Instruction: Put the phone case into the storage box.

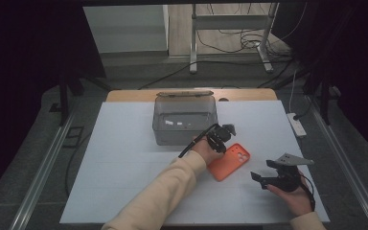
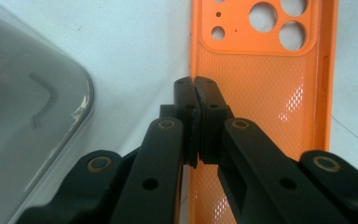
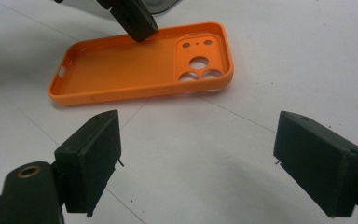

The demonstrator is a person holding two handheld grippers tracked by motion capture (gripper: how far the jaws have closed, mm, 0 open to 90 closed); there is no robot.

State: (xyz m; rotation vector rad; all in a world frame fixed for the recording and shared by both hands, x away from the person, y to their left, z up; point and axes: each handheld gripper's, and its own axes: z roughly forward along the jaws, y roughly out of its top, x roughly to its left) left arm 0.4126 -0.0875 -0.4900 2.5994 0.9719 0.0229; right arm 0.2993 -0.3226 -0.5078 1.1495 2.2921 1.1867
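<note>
In the high view, a clear plastic box (image 1: 185, 120) stands at the upper middle of the frame on the white table (image 1: 124, 158), its lid tipped up behind it. Just below and right of the box, the left gripper (image 1: 222, 134) sits over the upper left edge of the orange phone case (image 1: 229, 161), which lies open side up at the centre of the frame, slanting from lower left to upper right. A cream sleeve (image 1: 163, 191) runs up from the bottom edge to the hand holding that gripper.

In the left gripper view, the box's rounded corner (image 2: 81, 88) fills the left side, and the jaws at the centre are pressed together on the case's (image 2: 261, 93) left wall, pinching it; the camera cut-outs lie at the upper right.

Farther right in the high view, the right gripper (image 1: 261, 178) rests in the lower right, apart from the case. In the right gripper view, its jaws stand spread wide with bare table between them, the case (image 3: 135, 70) lying above them in the upper half of the frame.
</note>
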